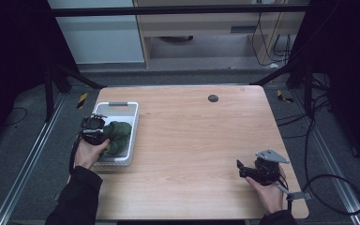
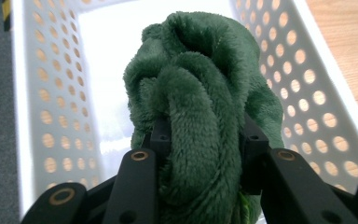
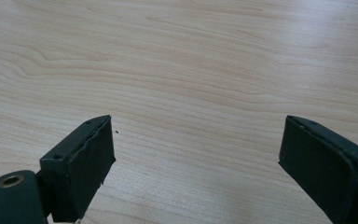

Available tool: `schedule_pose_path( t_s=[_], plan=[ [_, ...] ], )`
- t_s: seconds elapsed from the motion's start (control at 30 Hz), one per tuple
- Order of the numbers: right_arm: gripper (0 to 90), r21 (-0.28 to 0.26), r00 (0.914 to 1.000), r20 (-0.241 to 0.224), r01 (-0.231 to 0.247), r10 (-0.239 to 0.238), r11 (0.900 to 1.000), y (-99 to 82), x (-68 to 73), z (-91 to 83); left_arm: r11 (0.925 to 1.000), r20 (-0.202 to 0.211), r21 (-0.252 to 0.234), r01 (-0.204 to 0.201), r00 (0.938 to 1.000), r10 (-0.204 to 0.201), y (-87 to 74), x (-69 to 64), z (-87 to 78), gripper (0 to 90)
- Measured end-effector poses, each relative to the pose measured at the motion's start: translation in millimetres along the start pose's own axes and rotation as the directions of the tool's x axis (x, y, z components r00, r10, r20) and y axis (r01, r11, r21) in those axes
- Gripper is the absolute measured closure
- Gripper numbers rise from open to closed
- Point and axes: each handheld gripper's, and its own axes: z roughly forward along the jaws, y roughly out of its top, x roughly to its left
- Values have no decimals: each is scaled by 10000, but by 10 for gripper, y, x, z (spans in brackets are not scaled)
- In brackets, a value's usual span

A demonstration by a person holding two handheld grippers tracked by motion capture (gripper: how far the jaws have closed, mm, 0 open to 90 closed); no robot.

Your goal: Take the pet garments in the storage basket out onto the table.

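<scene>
Cloth: a dark green fleecy cloth [image 2: 200,107], bunched into a rounded lump, sits inside the white basket [image 1: 132,123], toward the end of the basket nearer the person.
Hold: the left gripper [image 2: 205,140] has its fingers [image 2: 161,135] clenched on a thick fold at the near side of the cloth; pile bulges out between and over them.
Handling: it looks soft, light and limp, so it should give under pressure rather than slip. A deep bite on a thick fold like this one seems the safest hold; a pinch on loose fluff could pull free. Lifted, it will probably unroll and hang, and a trailing edge might catch the basket wall.
Basket: white plastic with round holes in its walls, standing at the left edge of the bench [image 1: 197,140], long side running away from the person.
Left hand: in the high view the left gripper [image 1: 93,130] is at the basket's outer side, leaning in over the cloth.
Right gripper [image 3: 196,163]: well away from the basket, near the bench's right front corner [image 1: 260,171]; its fingers are spread wide, nothing between them, bare wood beneath.
Beyond the basket: a small dark round disc [image 1: 213,98] lies at the far side of the bench.
</scene>
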Motion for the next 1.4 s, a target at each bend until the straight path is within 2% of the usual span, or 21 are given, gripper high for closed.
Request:
schedule_pose_path(
  t_s=[0.1,0.13,0.23,0.53,0.67,0.97,1.2,1.3,1.37,1.4],
  plan=[
    [102,-6,10000,8,2,-2,10000,0,0,-2,9999,-12,-152,-20,10000,20,13,14,-63,660],
    [102,-27,10000,43,69,-69,10000,-1,-4,1,9994,-32,-357,-22,10000,21,23,21,-121,660],
    [102,-25,10000,29,13,-13,10000,0,-2,-3,9989,-50,-454,-81,10000,79,35,26,-179,660],
    [101,-32,10000,34,38,-38,10000,1,-5,-4,9928,37,-1077,-534,9985,541,75,0,-455,660],
    [101,-27,10000,41,38,-38,10000,1,-2,-2,9897,26,-1190,-792,9968,801,90,-25,-535,660],
    [101,-43,10000,50,49,-49,10000,1,-9,-2,9859,-42,-1275,-1081,9941,1084,106,-48,-668,660],
    [101,-43,10000,70,67,-67,10000,2,-8,-3,9786,40,-1320,-1577,9872,1596,115,-135,-825,661],
    [101,-77,9999,87,87,-86,9999,5,-8,-4,9758,156,-1429,-1657,9854,1696,118,-170,-863,661],
    [101,-79,9999,88,84,-83,9999,5,-8,-4,9700,265,-1467,-1939,9795,1998,129,-222,-922,661],
    [101,-62,9999,82,69,-69,10000,5,-7,-3,9688,331,-1520,-1960,9786,2032,132,-244,-936,661]
  ],
)
